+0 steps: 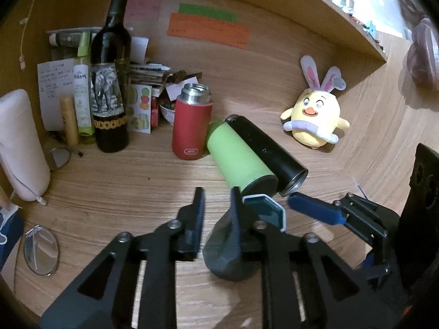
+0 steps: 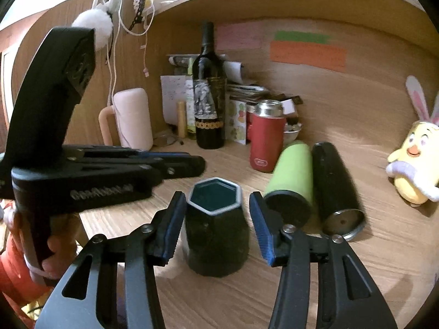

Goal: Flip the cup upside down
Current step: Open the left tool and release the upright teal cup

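**Dark hexagonal cup upright between spread right fingers**

The dark, hexagon-rimmed cup (image 2: pixel 216 224) stands upright on the wooden desk (image 2: pixel 219 301), mouth up, teal inside. The right gripper (image 2: pixel 218 213) reaches forward level with it, blue-padded fingers (image 2: pixel 262 227) spread either side, a gap showing between each pad and the cup wall. The left gripper (image 1: pixel 218 203) comes in from the cup's left, fingers parted, holding nothing; its right finger overlaps the cup in its own view. A lime-green tumbler (image 2: pixel 292 181) and a black flask (image 2: pixel 336 186) lie on their sides just beside the cup.

A lived-in home desk nook.
Beside the wine bottle (image 1: pixel 111 82) on the wooden tabletop (image 1: pixel 123 186): toiletries, sticky notes (image 1: pixel 208 30) behind, plush chick (image 1: pixel 315 115) far right.
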The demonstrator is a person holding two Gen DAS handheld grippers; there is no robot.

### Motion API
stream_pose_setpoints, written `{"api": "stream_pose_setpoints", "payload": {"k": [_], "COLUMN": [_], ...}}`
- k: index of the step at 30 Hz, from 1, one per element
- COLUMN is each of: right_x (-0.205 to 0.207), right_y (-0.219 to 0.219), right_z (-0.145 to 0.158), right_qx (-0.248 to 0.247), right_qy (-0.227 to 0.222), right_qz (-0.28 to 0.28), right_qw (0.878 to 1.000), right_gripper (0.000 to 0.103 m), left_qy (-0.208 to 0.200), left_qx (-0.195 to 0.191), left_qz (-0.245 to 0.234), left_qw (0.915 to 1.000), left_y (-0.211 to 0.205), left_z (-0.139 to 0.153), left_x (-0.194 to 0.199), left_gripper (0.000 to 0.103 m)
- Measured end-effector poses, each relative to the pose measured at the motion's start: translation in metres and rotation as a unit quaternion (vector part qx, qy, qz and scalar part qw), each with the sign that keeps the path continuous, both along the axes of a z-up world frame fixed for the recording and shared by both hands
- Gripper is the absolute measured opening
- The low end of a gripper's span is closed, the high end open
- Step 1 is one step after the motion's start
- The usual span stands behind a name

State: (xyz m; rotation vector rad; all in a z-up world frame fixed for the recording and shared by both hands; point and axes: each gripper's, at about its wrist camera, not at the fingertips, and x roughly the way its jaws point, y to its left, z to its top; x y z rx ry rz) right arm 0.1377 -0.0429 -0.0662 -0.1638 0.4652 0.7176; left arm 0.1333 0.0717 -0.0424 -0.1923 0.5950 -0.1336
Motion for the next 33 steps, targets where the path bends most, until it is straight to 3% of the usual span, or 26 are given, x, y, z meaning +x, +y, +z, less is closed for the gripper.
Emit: {"api": "stream_pose_setpoints", "payload": {"k": [2, 5, 7, 9, 10, 17, 21, 23, 33], "right_x": [-0.003, -0.008, -0.011, -0.014, -0.017, -0.03, -0.031, -0.03, -0.023], "right_y": [-0.009, -0.026, -0.038, -0.049, -0.056, -0.095, -0.107, -0.112, -0.116], "right_z": [0.002, 0.004, 0.005, 0.006, 0.006, 0.006, 0.003, 0.002, -0.003], "right_qx": [0.002, 0.006, 0.006, 0.005, 0.007, 0.015, 0.016, 0.02, 0.022], "right_qy": [-0.003, -0.008, -0.01, -0.012, -0.015, -0.022, -0.021, -0.018, -0.01], "right_qz": [-0.011, -0.032, -0.048, -0.064, -0.074, -0.111, -0.126, -0.13, -0.137], "right_qw": [1.0, 0.999, 0.999, 0.998, 0.997, 0.994, 0.992, 0.991, 0.99], "right_gripper": [0.053, 0.059, 0.062, 0.078, 0.08, 0.086, 0.088, 0.088, 0.088], "left_qy": [-0.004, -0.018, -0.017, -0.01, -0.003, 0.048, 0.05, 0.047, 0.052], "left_qx": [0.001, 0.015, 0.028, 0.041, 0.048, 0.07, 0.09, 0.098, 0.086], "left_qz": [0.0, -0.001, -0.004, -0.009, -0.011, -0.009, 0.0, 0.008, 0.049], "left_qw": [1.0, 0.9997, 0.9994, 0.999, 0.9988, 0.9964, 0.9947, 0.9941, 0.9937], "left_y": [-0.002, -0.011, -0.02, -0.03, -0.035, -0.055, -0.063, -0.063, -0.031], "left_z": [0.004, 0.01, 0.01, 0.006, 0.002, -0.027, -0.032, -0.033, -0.032], "left_x": [-0.005, -0.015, -0.017, -0.016, -0.015, 0.008, 0.012, 0.013, 0.02], "left_gripper": [0.047, 0.067, 0.079, 0.086, 0.088, 0.087, 0.075, 0.064, 0.064]}}
